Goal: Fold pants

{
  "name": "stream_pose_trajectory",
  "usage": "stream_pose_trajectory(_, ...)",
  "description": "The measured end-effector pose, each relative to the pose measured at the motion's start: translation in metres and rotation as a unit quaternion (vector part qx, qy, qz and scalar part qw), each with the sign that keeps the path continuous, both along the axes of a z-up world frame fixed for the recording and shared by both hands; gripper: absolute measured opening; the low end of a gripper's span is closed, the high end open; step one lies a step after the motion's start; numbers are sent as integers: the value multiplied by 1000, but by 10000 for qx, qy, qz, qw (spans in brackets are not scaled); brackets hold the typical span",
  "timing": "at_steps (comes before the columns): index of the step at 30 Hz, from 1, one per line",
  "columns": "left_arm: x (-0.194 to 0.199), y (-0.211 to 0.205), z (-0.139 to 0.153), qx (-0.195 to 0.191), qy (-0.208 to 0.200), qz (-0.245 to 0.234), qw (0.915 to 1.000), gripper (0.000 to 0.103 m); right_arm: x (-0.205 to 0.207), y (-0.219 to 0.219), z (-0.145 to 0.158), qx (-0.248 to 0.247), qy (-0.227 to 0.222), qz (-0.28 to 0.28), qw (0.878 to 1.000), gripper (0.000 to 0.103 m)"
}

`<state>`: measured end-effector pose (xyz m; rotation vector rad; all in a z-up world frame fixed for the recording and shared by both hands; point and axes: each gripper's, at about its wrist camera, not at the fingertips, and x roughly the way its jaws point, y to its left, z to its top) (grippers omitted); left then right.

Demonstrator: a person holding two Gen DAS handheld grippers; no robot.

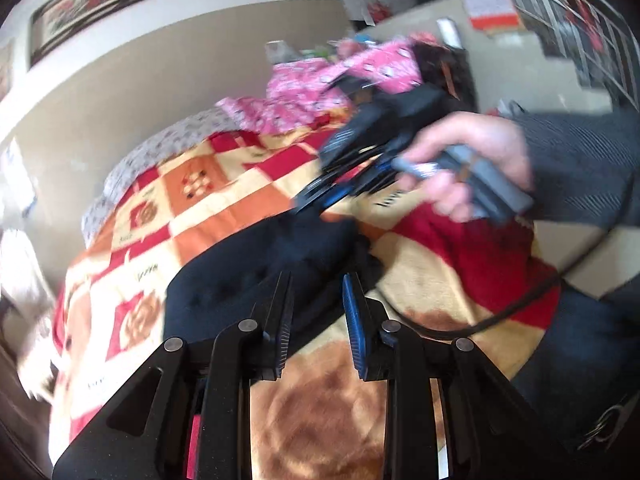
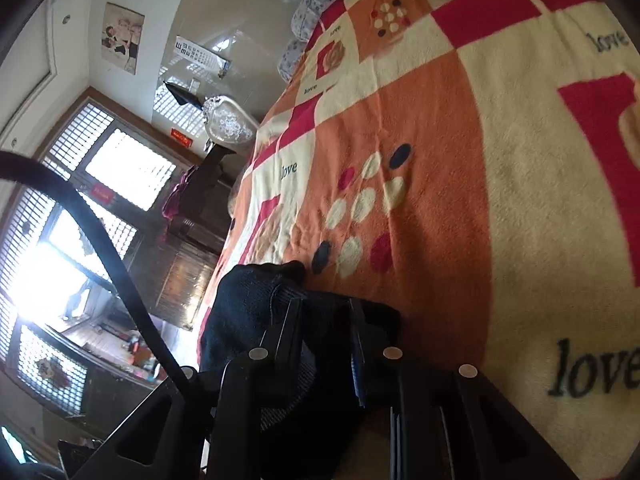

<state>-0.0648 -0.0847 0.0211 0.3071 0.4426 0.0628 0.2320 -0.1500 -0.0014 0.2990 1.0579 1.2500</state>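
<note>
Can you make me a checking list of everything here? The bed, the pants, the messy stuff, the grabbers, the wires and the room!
Surface: bed under a checked red, orange and cream blanket with "love" printed on it.
Job's things: dark pants lying bunched on the blanket.
Clutter: pink patterned fabric heaped at the far end of the bed.
Grippers: left gripper has its fingers apart, nothing between them. Right gripper has dark cloth between its fingers; whether they pinch it is unclear. A hand holds the right one.
Cables: black cable trailing from the right gripper.
Surroundings: framed pictures on the wall, bright latticed windows.
</note>
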Motion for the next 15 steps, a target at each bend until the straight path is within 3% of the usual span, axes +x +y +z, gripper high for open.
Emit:
stream_pose_trajectory(3, -10, 32, 7, -634, -170, 489, 9966, 24, -25, -19, 39, -116, -1097, -237, 9936, 19)
stream_pose_trajectory(7, -20, 81, 8, -1719, -195, 1008, 9797, 24, -87, -40, 85, 129, -2214, 312, 9746, 19)
stream_pose_trajectory(11, -14, 101, -1, -2489, -5, 877, 9646, 24, -145, -35, 87, 484, -2276, 1150, 9657, 26)
stream_pose_trajectory(15, 21, 116, -18, -2719, 420, 1013, 9561, 24, -172, -3, 50, -236, -2646, 1144, 9573, 26)
